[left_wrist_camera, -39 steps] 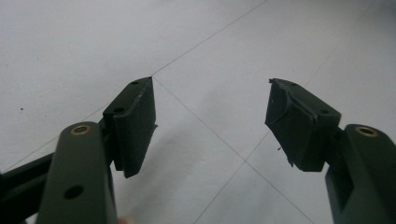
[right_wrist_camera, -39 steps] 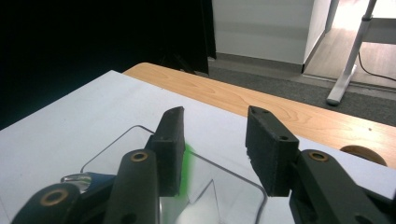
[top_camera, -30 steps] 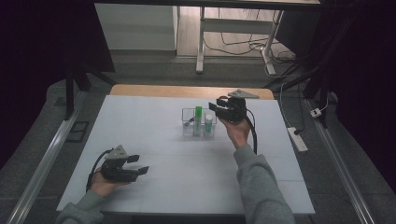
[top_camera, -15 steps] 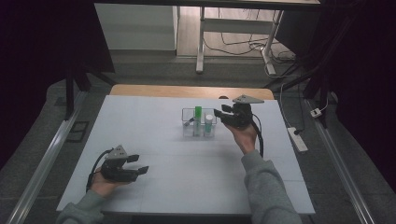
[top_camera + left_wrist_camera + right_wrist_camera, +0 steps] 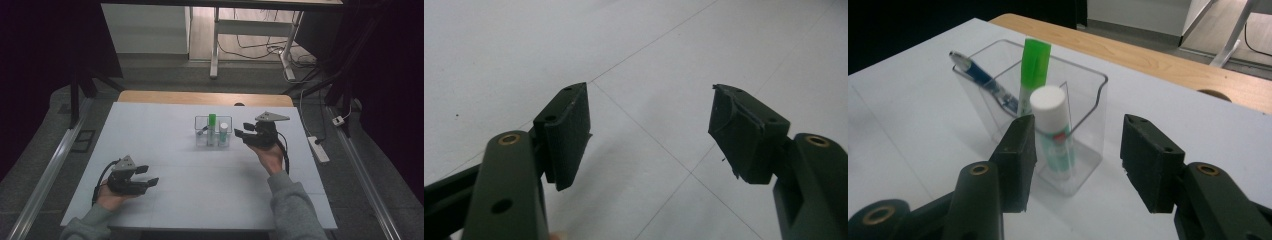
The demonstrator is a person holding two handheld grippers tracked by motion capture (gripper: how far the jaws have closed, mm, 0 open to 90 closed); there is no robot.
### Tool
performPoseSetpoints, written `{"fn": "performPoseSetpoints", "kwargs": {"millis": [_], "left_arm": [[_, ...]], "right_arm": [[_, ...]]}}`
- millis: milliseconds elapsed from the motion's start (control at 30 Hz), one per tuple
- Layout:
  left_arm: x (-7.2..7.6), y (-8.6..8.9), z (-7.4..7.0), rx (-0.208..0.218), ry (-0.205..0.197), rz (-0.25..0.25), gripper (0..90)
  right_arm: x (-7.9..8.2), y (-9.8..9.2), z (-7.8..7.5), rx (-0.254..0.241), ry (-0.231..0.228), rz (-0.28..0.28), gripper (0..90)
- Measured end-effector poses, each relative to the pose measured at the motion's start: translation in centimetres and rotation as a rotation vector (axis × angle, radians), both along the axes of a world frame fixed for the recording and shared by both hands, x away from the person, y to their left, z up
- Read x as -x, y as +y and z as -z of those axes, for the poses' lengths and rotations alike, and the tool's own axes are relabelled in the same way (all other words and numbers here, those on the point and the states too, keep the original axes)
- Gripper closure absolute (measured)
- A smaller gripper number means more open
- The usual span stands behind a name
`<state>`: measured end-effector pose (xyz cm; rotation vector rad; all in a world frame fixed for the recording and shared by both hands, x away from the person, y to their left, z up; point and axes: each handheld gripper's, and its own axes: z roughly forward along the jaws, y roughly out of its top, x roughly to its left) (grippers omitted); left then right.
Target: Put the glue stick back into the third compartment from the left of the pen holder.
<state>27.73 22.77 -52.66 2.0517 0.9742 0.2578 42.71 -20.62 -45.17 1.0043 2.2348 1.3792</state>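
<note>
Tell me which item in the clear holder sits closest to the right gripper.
The white-capped glue stick, standing upright in the clear holder. It stands just ahead of the right gripper; the green-capped marker stands behind it, and the blue pen leans in the far compartment.

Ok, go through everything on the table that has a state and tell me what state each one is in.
Clear holder: upright, open-topped.
Green marker: capped, upright in holder.
Glue stick: capped, upright in holder.
Blue pen: leaning in holder.
Right gripper: jaws just opening, nothing between.
Left gripper: open, empty.
</note>
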Motion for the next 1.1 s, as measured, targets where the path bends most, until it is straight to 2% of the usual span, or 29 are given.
{"fn": "performPoseSetpoints", "kwargs": {"millis": [400,867,1100], "left_arm": [[0.1,0.0,0.0,0.002,-0.001,-0.002,32.5],[0.0,-0.1,0.0,-0.001,0.003,0.000,32.3],[0.1,-0.1,0.0,-0.004,0.006,0.000,32.2]], "right_arm": [[3.0,-3.0,1.1,0.039,0.031,-0.016,45.8],[6.9,-6.3,3.4,0.068,0.086,-0.031,42.7],[8.4,-7.5,4.0,0.079,0.075,-0.035,42.3]]}}
